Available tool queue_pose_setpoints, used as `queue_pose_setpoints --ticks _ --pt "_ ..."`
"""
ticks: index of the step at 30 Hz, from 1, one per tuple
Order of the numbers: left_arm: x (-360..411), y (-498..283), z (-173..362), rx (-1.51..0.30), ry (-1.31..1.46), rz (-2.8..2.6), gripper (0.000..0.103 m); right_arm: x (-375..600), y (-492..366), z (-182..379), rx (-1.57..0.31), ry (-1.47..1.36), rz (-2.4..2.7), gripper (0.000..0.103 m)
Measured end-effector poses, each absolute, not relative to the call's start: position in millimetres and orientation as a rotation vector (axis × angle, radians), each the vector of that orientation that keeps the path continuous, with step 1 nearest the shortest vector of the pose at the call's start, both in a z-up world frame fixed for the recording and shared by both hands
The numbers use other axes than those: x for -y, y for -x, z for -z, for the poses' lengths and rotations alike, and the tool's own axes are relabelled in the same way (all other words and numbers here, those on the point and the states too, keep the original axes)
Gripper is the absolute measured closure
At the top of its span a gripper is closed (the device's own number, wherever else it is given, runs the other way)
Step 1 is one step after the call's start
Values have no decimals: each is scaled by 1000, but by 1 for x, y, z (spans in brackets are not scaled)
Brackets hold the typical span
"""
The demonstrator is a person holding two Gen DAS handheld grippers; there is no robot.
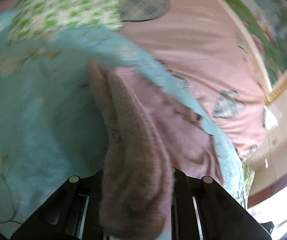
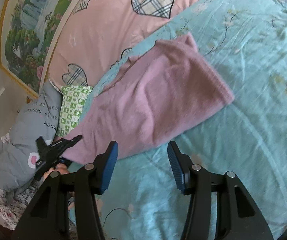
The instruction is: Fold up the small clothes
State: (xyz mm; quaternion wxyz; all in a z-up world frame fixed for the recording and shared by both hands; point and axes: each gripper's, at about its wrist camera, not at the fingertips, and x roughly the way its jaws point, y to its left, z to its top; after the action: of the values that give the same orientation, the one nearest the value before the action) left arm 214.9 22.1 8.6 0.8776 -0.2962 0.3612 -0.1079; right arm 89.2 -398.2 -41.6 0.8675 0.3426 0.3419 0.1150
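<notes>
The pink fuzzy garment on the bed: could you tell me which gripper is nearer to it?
Left. The left gripper is shut on a fold of the pink fuzzy garment, while the right gripper hangs open just short of its near edge, touching nothing.

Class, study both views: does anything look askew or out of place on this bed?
Only the pink garment: it lies slanted across the blue sheet, one end lifted and bunched in the left gripper. The right gripper hovers open, empty.
</notes>
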Motion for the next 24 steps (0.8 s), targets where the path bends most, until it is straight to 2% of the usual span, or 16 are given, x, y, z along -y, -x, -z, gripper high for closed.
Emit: queue_pose_setpoints --ticks 4,9,13,16,19,21,24 --pt "39 -216 -42 -713 479 343 90 421 -91 33 -684 -708 -209 50" --pt "125 -211 -55 -695 322 507 91 449 -103 19 -647 -703 -185 50" --pt "193 -215 -24 -779 190 562 91 467 -132 8 -640 -720 -209 50" --pt "214 -220 6 -845 140 544 90 466 -162 8 -680 -733 -259 50" --pt "220 -213 11 -822 113 529 87 455 -189 11 -718 -729 -318 50" --pt "218 -207 7 -810 107 543 76 447 -204 16 -750 -732 -347 48" --pt "215 -200 5 -808 83 564 72 435 -229 25 -801 -743 -392 46"
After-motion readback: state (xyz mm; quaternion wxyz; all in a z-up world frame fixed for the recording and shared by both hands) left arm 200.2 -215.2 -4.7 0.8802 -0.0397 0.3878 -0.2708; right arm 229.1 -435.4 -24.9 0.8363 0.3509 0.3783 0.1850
